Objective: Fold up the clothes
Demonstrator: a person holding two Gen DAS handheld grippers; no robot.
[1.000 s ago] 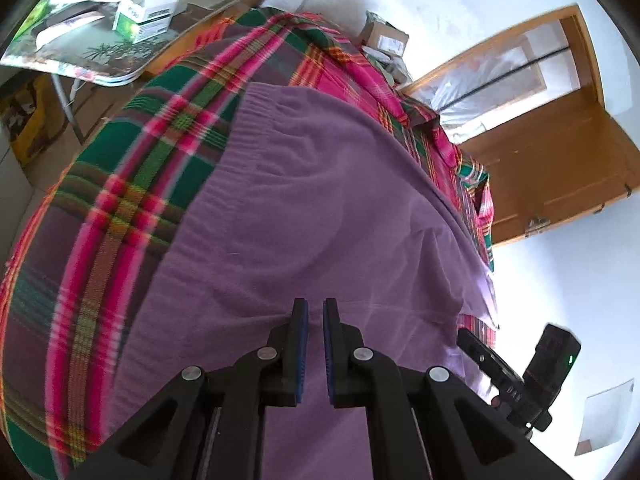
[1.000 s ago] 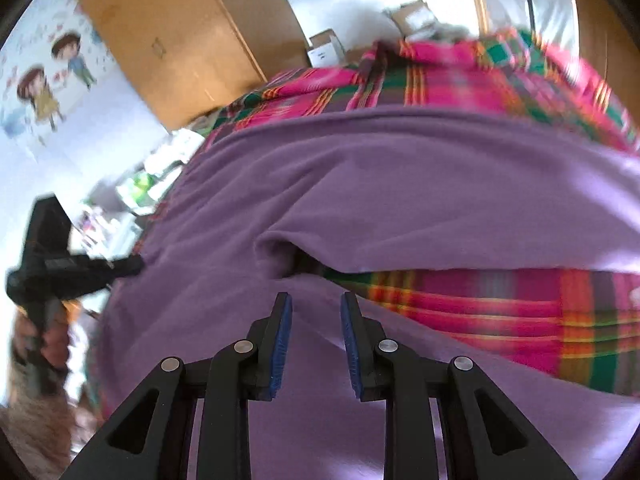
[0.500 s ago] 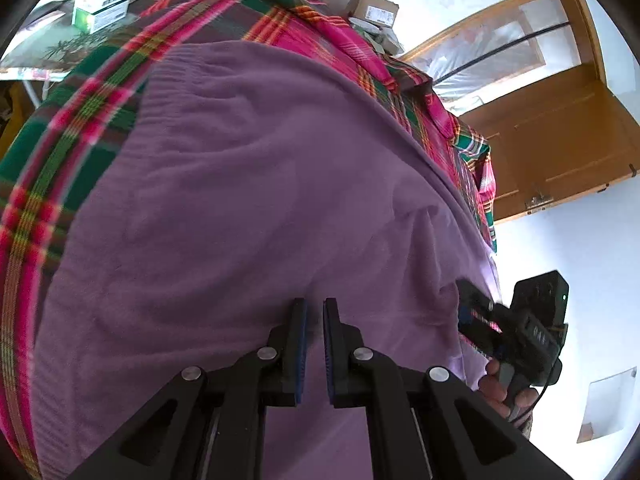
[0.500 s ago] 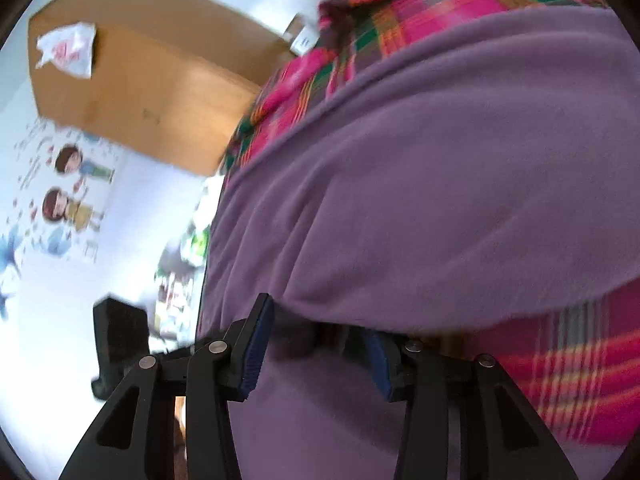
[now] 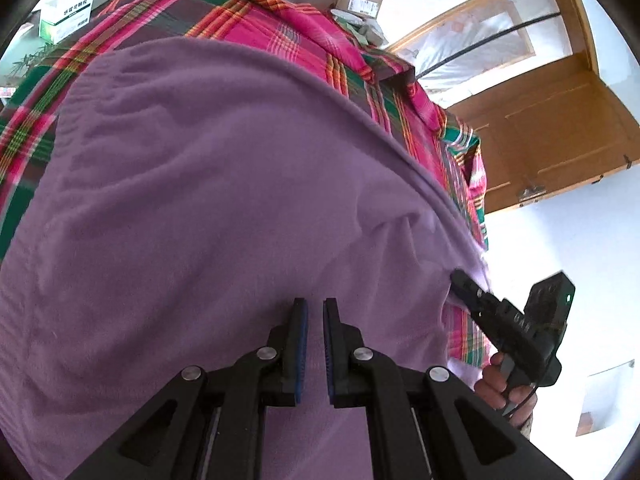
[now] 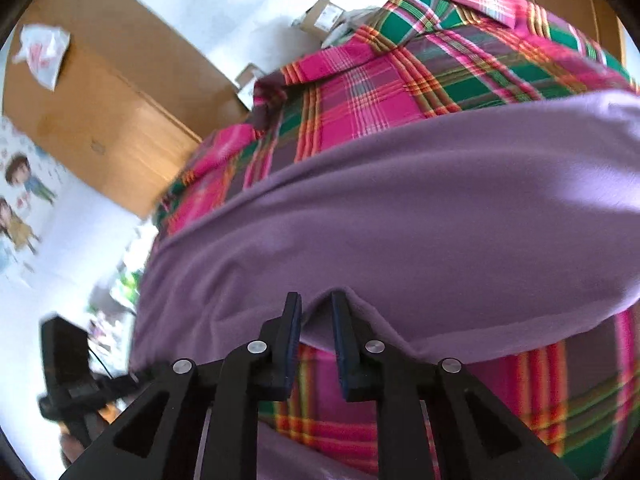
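The purple garment (image 5: 224, 208) lies spread over a plaid cloth (image 6: 392, 80); the left gripper (image 5: 315, 308) — fingers nearly together — hovers above it; the right gripper (image 6: 315, 300) pinches its edge.

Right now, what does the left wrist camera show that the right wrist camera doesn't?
Only the left wrist view shows the wooden door and a green and white box. Only the right wrist view shows the wooden cabinet and the cartoon wall stickers. Both show the purple garment lying on the plaid cloth, and each shows the other gripper: the right gripper and the left gripper.
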